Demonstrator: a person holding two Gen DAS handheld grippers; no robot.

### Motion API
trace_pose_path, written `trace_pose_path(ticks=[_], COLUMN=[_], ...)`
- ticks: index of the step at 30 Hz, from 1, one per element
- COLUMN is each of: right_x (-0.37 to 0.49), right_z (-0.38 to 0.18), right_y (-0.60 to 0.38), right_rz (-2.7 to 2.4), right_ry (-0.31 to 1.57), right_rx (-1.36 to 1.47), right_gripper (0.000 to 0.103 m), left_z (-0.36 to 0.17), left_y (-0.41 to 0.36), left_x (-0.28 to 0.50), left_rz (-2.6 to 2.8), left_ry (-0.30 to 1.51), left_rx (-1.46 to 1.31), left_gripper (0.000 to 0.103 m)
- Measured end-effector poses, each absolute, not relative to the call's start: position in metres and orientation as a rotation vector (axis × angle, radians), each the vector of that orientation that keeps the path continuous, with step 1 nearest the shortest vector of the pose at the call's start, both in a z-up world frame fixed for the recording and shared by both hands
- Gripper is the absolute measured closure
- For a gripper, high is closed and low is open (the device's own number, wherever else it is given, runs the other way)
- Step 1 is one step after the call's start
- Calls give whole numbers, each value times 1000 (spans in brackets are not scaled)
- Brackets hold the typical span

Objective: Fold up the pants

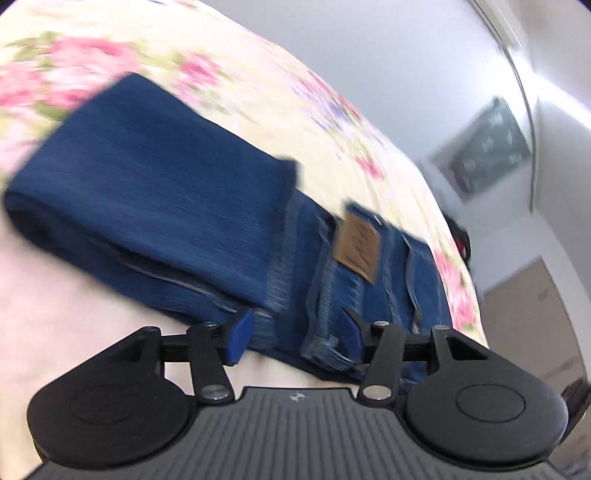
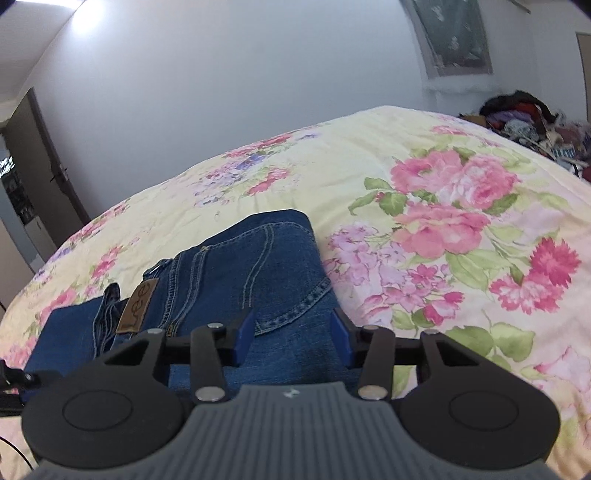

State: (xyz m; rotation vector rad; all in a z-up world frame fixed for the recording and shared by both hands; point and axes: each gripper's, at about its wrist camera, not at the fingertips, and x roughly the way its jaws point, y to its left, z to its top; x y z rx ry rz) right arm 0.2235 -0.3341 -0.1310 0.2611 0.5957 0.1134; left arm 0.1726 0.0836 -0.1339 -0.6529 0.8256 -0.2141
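- Left gripper [image 1: 297, 338] is sitting with its blue pads [image 1: 240, 334] spread wide, not gripping anything. The near edge of the folded jeans [image 1: 155, 192] is lying in the gap between them, and I can't tell if either pad is actually touching the denim.
- Right gripper [image 2: 291, 338] is also hanging released, blue pads [image 2: 244, 338] well apart, right over the seat of the jeans [image 2: 236, 280]. Whether it's resting on the fabric or just above it, can't tell.
- The jeans are lying folded on the bed, with the legs doubled over onto the top part so the hems are sitting just beside the waistband.
- The brown leather patch [image 1: 356, 247] is showing just past the hems; in the right wrist view it's reading "Lee" [image 2: 137, 306], next to a belt loop.
- The floral bedspread [image 2: 443, 221], pale yellow with pink roses, is carrying the whole bundle, which is lying near the bed's near edge.
- A messy pile of clothes [image 2: 524, 118] is sitting beyond the far right corner of the bed.
- A dark framed picture [image 2: 452, 35] is hanging on the white wall, and a door [image 2: 48, 162] is standing off to the left.
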Motion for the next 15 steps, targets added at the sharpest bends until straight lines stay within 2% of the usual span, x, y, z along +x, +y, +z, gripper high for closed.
trace_pose_path(ticks=[8, 11, 15], right_x=[216, 229, 261], right_z=[-111, -114, -128], right_y=[-266, -221, -157], right_rz=[343, 467, 588], right_ry=[556, 630, 818], right_rx=[148, 214, 269], right_gripper=[60, 60, 60], left_z=[-147, -146, -147], left_y=[163, 180, 200], left_x=[154, 148, 139], left_rz=[-39, -13, -1], left_ry=[773, 750, 737], left_rx=[-846, -884, -895], left_gripper=[40, 39, 37])
